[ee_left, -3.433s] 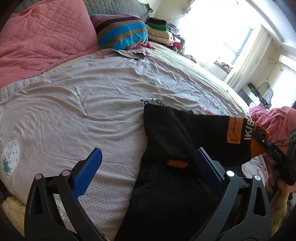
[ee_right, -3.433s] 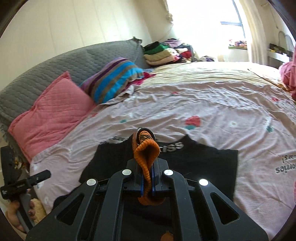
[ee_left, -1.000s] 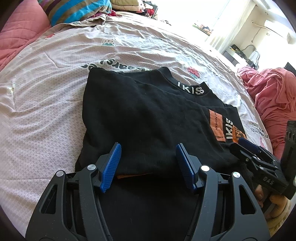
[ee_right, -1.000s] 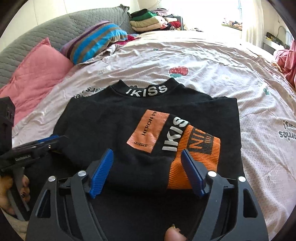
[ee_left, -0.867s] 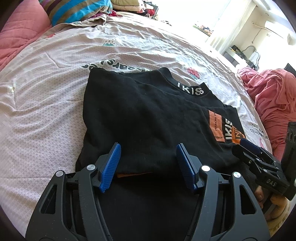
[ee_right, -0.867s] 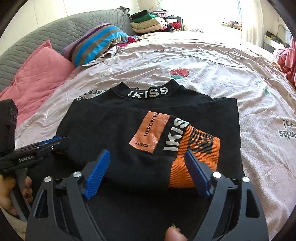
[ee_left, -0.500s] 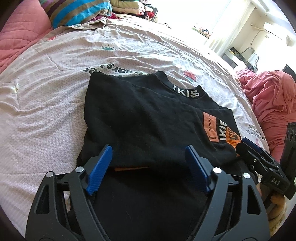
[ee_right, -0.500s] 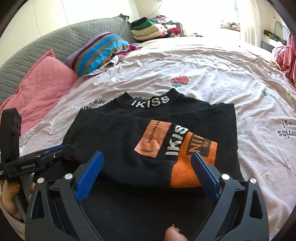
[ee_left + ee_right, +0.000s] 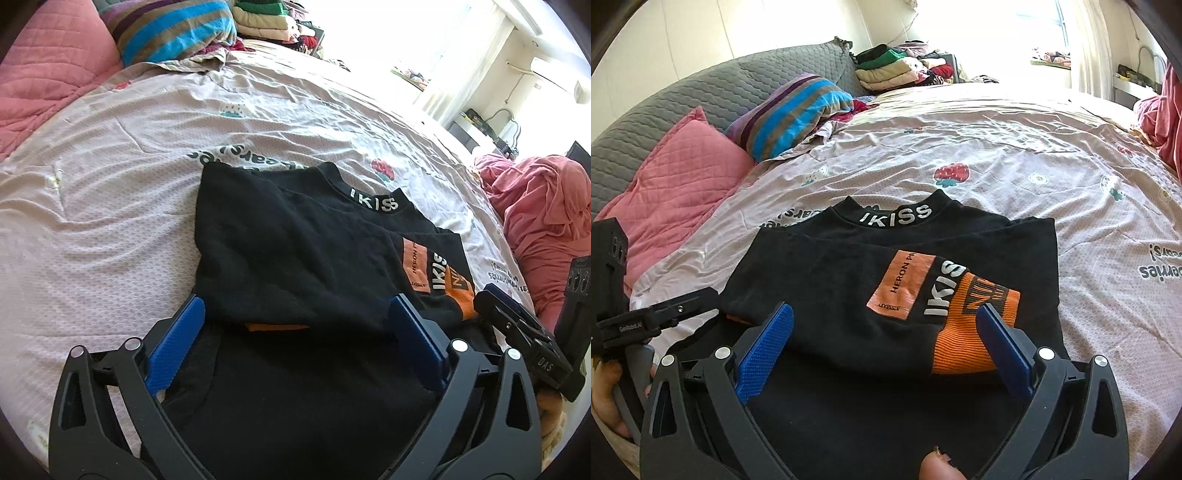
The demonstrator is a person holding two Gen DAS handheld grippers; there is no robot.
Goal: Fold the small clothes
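A black sweater [image 9: 295, 240] with an "IKISS" collar [image 9: 897, 216] lies flat on the bed. One sleeve is folded across its body, and the orange cuff [image 9: 971, 332] rests near the right side. My left gripper [image 9: 295, 306] hovers over the sweater's near left part. Its jaws are opening, and the blue pads [image 9: 177, 343] press on nothing. My right gripper [image 9: 884, 310] stands open above the folded sleeve, its pads on either side of the cuff and clear of it. Each gripper shows at the edge of the other's view, held by a hand.
The sweater lies on a pale pink printed bedsheet [image 9: 92, 221]. A pink pillow [image 9: 676, 184] and a striped pillow [image 9: 790, 114] lean on the grey headboard. Folded clothes [image 9: 897, 70] are stacked behind. A heap of pink fabric [image 9: 543, 206] lies at the right.
Earlier the right gripper held the orange cuff shut; the sleeve now lies across the sweater. Over the last second both grippers spread wider and drew back slightly upward.
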